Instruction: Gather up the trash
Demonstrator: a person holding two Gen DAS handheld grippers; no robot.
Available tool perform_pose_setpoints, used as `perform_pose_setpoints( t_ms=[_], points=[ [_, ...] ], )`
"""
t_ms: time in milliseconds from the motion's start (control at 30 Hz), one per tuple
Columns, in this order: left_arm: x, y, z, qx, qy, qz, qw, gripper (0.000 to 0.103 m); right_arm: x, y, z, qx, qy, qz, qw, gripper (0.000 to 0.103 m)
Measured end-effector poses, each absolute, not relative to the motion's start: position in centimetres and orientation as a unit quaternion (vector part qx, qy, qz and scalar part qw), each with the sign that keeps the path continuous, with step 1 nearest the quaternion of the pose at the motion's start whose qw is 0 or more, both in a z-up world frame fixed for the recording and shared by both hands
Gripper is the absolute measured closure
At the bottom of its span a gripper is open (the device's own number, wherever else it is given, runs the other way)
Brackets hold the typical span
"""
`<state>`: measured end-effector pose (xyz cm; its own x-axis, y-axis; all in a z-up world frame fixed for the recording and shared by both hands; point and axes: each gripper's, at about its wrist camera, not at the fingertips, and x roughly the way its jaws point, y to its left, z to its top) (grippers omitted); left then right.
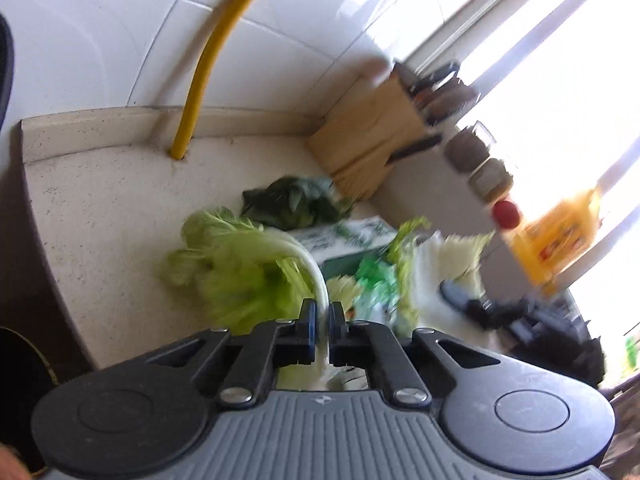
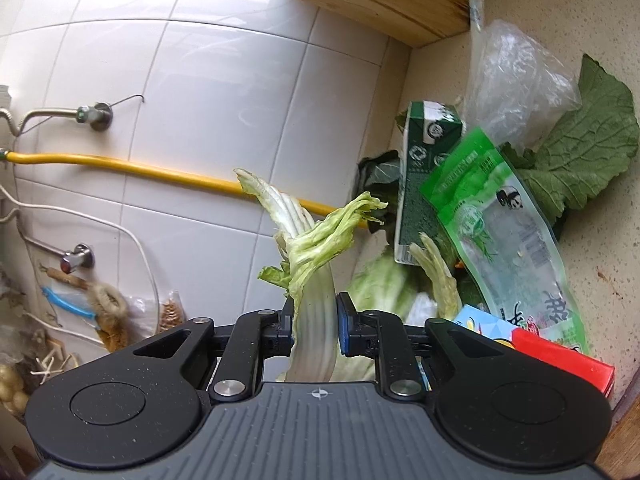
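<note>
Each gripper is carrying a cabbage leaf above the litter piled in the back corner of the counter. The left gripper point(image 1: 323, 328) is pinching the thin white stalk of one cabbage leaf point(image 1: 240, 264), jaws nearly together; the right gripper point(image 2: 316, 330) is clamping a wilted leaf point(image 2: 316, 280) by its broad stalk. Both stalks look slick and could slip out, dropping among the milk carton point(image 2: 420, 184) and green wrapper point(image 2: 488, 208).

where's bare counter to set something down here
Free: the counter left of the yellow pipe, up to the back ledge. Crowded: the corner by the knife block, piled with cabbage leaves, a green carton and plastic bags.
</note>
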<state>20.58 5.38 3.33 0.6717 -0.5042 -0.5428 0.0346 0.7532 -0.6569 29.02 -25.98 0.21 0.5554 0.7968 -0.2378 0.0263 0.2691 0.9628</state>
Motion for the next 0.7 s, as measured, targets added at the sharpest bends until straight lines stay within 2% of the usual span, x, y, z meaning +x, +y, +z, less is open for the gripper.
perform_pose_setpoints(
  t_ms=[67, 267, 367, 400, 467, 500, 533, 600, 633, 667, 700],
  points=[
    [20.7, 5.6, 3.1, -0.318, 0.378, -0.160, 0.855, 0.100, 29.1, -25.9, 0.2, 0.537, 0.383, 0.276, 0.699, 0.078],
    [21.0, 3.8, -0.8, -0.261, 0.459, -0.131, 0.839, 0.098, 29.1, -25.2, -0.4, 0.535, 0.397, 0.279, 0.691, 0.078],
    [21.3, 3.6, -1.4, -0.258, 0.460, -0.112, 0.842, 0.097, 29.2, -24.9, -0.9, 0.537, 0.405, 0.278, 0.686, 0.078],
    [21.5, 3.5, -1.5, -0.257, 0.465, -0.118, 0.839, 0.095, 29.2, -24.9, -1.0, 0.537, 0.407, 0.279, 0.685, 0.078],
    [22.3, 2.9, -1.7, -0.251, 0.476, -0.135, 0.832, 0.074, 29.3, -24.8, -1.2, 0.538, 0.410, 0.281, 0.681, 0.075],
    [22.6, 2.7, -1.8, -0.256, 0.477, -0.137, 0.830, 0.059, 29.4, -24.7, -1.3, 0.538, 0.412, 0.281, 0.679, 0.074],
    [22.9, 2.5, -2.0, -0.266, 0.477, -0.141, 0.826, 0.056, 29.4, -24.6, -1.3, 0.538, 0.413, 0.282, 0.678, 0.074],
    [22.8, 2.2, -2.2, -0.267, 0.477, -0.144, 0.825, 0.059, 29.3, -24.6, -1.3, 0.538, 0.414, 0.282, 0.678, 0.074],
    [22.5, 1.8, -1.9, -0.250, 0.474, -0.153, 0.831, 0.076, 29.2, -24.6, -1.3, 0.537, 0.413, 0.283, 0.679, 0.074],
    [22.0, 1.5, -1.7, -0.229, 0.473, -0.157, 0.836, 0.083, 29.1, -24.7, -1.2, 0.536, 0.413, 0.283, 0.680, 0.074],
    [21.5, 1.2, -1.4, -0.212, 0.476, -0.161, 0.839, 0.084, 29.1, -24.8, -1.2, 0.536, 0.412, 0.282, 0.681, 0.074]
  ],
)
